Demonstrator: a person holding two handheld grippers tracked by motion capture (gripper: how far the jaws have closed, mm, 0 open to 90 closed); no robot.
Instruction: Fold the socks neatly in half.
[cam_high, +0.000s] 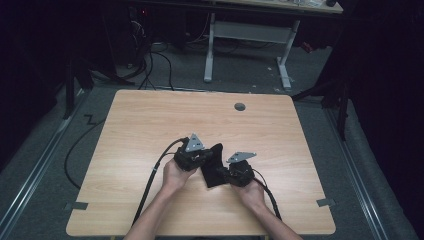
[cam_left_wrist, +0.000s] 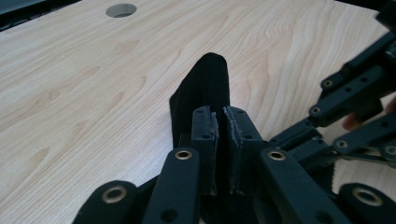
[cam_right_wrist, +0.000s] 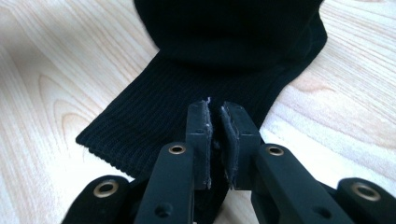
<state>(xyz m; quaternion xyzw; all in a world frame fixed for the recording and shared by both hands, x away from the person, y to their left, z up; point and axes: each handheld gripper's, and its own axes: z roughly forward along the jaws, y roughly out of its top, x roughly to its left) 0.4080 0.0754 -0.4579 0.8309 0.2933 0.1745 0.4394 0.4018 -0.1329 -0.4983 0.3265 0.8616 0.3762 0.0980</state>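
Note:
A black sock (cam_high: 214, 170) lies near the middle front of the wooden table (cam_high: 150, 125), between my two hands. My left gripper (cam_high: 204, 159) is shut on one part of it; in the left gripper view the sock (cam_left_wrist: 208, 84) stands up in a fold beyond the pinching pads of the left gripper (cam_left_wrist: 221, 121). My right gripper (cam_high: 222, 174) grips the other end. In the right gripper view the ribbed cuff of the sock (cam_right_wrist: 187, 102) runs in between the closed pads of the right gripper (cam_right_wrist: 215, 116). The right gripper's linkage (cam_left_wrist: 355, 107) sits close at the right of the left gripper view.
A round cable hole (cam_high: 240, 106) is set in the table's far side. Grey tape marks (cam_high: 76, 205) sit at the front corners. A white desk frame (cam_high: 250, 35) and cables (cam_high: 160, 55) are on the floor beyond the table.

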